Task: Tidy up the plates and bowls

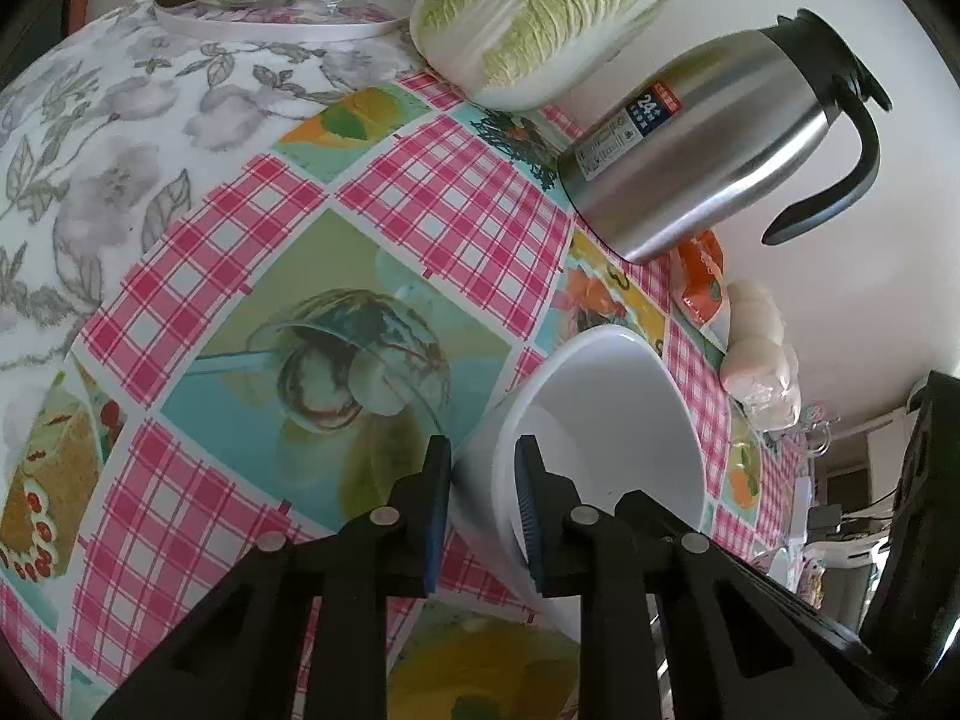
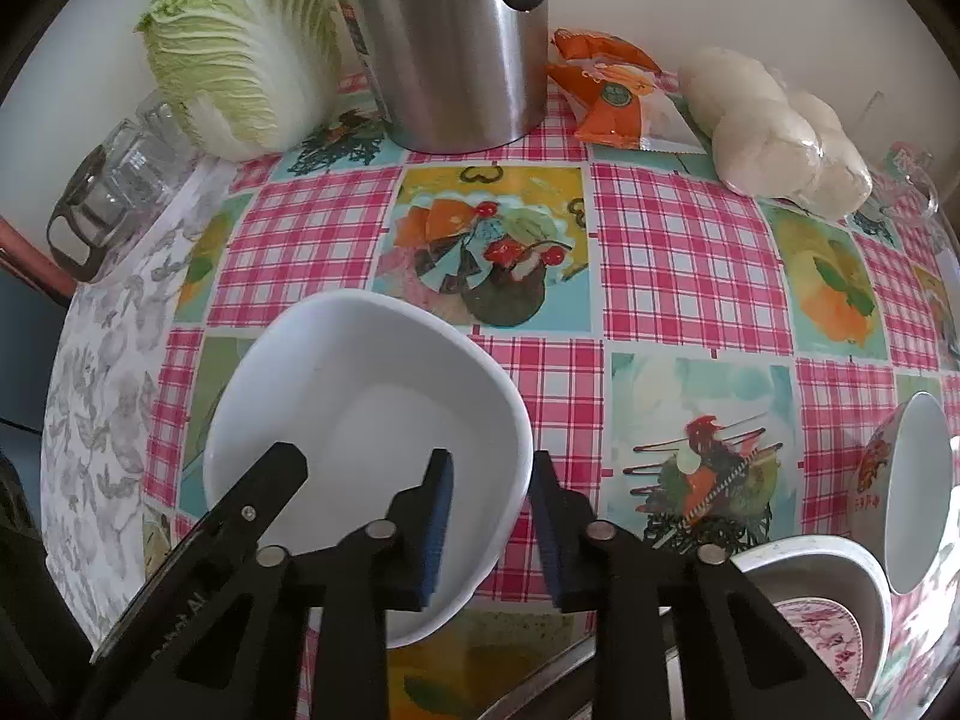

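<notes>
Two tongs straddle the rim of one white bowl (image 2: 366, 420), which sits on the checked desk (image 2: 678, 252) at lower centre-left of my right view. My left tongs (image 1: 483, 510) have one pad outside the wall and one inside; I cannot tell whether they pinch it. My right tongs (image 2: 491, 531) bracket the opposite rim, blue pads apart from it, released. Further out, at the right edge, I see a patterned bowl (image 2: 918, 492) tipped on its side, and a stack of dishes (image 2: 840, 588) at lower right. Along the top stand a cabbage (image 2: 240, 60), a steel flask (image 2: 456, 48), an orange packet (image 2: 612, 96) and bagged buns (image 2: 786, 132).
</notes>
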Demonstrator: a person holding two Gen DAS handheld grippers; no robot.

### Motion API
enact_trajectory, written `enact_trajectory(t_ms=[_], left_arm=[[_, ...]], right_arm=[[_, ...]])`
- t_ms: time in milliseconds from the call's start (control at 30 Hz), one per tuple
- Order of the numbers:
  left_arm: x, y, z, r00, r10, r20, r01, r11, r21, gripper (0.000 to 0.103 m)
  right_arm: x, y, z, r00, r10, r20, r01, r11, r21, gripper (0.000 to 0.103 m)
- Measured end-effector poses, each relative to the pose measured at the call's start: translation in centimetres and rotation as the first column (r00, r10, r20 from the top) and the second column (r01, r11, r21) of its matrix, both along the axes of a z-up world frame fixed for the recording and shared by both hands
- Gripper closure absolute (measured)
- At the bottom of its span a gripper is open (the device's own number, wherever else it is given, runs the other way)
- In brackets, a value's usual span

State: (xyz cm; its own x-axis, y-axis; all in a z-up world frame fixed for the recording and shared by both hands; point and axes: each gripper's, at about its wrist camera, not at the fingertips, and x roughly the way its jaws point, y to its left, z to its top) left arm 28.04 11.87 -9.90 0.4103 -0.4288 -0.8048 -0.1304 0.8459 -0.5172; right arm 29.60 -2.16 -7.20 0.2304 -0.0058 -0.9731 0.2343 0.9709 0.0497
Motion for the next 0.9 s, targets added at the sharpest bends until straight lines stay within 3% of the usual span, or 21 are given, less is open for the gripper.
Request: enact_trajectory(t_ms=[133, 500, 900], left_arm=[[-0.1, 0.3, -0.1, 1.000, 0.006, 0.002, -0.006, 1.000, -0.015, 0.081], [-0.6, 0.2, 0.6, 1.000, -0.013, 0.012, 0.013, 1.000, 0.007, 0.083], [-3.1, -0.6, 5.4, 0.994, -0.036, 0.101, 0.035, 0.999, 0.009, 0.084]], right_arm=[[0.1, 0.0, -0.2, 1.000, -0.005, -0.007, 0.005, 1.000, -0.010, 0.089], [-0.6, 0.2, 1.0, 1.000, -0.004, 0.012, 0.005, 1.000, -0.018, 0.090], [-3.5, -1.4, 5.7, 0.997, -0.015, 0.070, 0.014, 1.000, 0.008, 0.090]])
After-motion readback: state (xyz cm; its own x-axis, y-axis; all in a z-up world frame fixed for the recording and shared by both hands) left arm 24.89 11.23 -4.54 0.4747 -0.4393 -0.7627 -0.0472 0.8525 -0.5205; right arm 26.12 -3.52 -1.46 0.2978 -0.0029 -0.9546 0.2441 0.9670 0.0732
